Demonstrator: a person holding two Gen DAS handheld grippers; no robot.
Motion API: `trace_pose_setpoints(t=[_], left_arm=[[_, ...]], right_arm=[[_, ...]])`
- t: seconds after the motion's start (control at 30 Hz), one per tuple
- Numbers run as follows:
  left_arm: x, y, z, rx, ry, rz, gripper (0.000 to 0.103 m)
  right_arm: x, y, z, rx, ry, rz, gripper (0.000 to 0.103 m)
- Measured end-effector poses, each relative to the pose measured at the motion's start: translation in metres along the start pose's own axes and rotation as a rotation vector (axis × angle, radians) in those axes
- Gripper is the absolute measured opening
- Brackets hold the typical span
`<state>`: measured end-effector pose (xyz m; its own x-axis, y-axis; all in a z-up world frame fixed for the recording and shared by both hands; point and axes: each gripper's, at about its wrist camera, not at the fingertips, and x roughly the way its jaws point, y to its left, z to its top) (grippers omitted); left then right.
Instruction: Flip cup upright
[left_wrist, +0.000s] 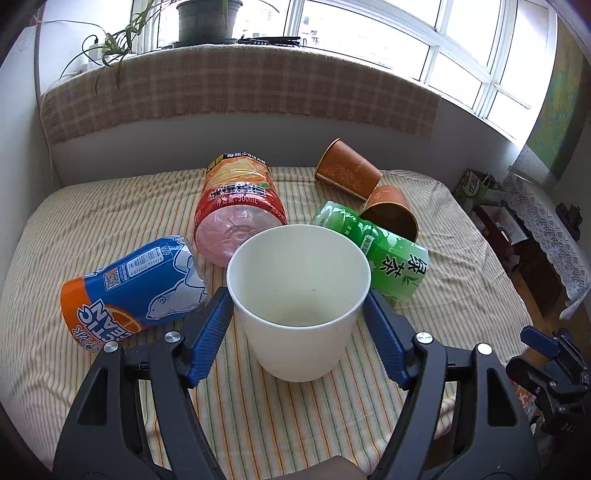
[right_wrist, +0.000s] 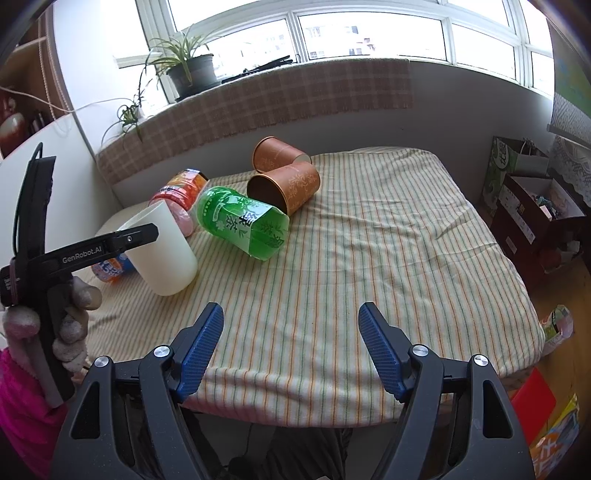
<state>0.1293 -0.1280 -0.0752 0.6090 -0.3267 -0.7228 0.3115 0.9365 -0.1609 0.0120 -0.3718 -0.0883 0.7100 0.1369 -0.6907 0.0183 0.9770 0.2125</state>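
1. Blue-padded fingers of my left gripper (left_wrist: 299, 310) fill the bottom of the left wrist view, spread to either side of the white cup (left_wrist: 298, 299); whether the pads actually press its wall I cannot tell from either view.
2. Beneath everything I see the striped cloth (right_wrist: 369, 258) covering the table, wrinkled toward the far right corner.
3. That white cup stands mouth-up on the cloth near the front left, leaning a little in the right wrist view (right_wrist: 162, 251), with its inside bare.
4. My right gripper (right_wrist: 290, 345) hangs over the near edge of the cloth, fingers parted wide and nothing between them, well apart from the cup.
5. Just behind the cup lies the red bottle (left_wrist: 240, 210) on its side, base toward me.
6. Left of the cup lies the blue and orange bottle (left_wrist: 136, 288), also on its side, close to my left finger.
7. Right of the cup lies the green tea bottle (left_wrist: 376, 254), tipped over, touching or nearly touching the cup's rim in the left wrist view.
8. Behind the green bottle two brown paper cups (left_wrist: 351, 173) lie on their sides, one against the other, the nearer one showing its open mouth.
9. On the left edge of the right wrist view I see a gloved hand (right_wrist: 62, 317) gripping the left tool's handle.
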Motion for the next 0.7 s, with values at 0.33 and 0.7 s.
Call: trace_pose_setpoints(t=[0.33,0.7], left_arm=[[-0.001,-0.004,-0.005,0.015,-0.013,0.013,0.074],[-0.002,0.000,-0.009,-0.005,-0.004,-0.020,0.074]], right_arm=[[-0.013,0.012,0.009,-0.028,-0.062,-0.035,0.075],[-0.017,0.017,0.012,-0.041,-0.097,-0.066,0.075]])
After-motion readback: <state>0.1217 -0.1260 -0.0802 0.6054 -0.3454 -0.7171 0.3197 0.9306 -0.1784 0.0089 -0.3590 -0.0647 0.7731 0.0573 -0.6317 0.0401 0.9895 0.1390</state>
